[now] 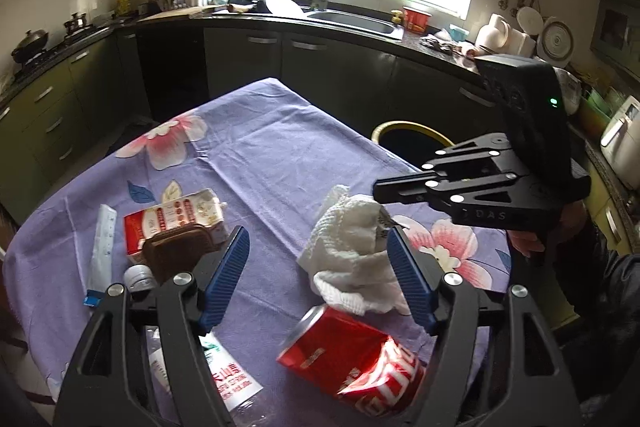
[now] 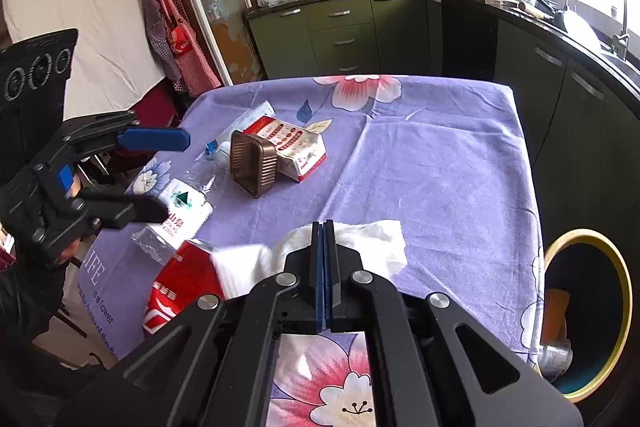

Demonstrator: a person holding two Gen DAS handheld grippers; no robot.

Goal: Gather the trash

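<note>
A crumpled white paper towel lies on the purple flowered tablecloth. My right gripper is shut, its tips pinching the towel; it shows from the side in the left wrist view. My left gripper is open and empty, above a crushed red can that lies between its blue pads. The can sits partly under the towel. A plastic water bottle, a red-white carton and a brown ribbed tub lie to the left.
A trash bin with a yellow rim stands beside the table's right edge and holds some trash. A long white wrapper lies at the table's left. Dark kitchen cabinets and a sink run behind the table.
</note>
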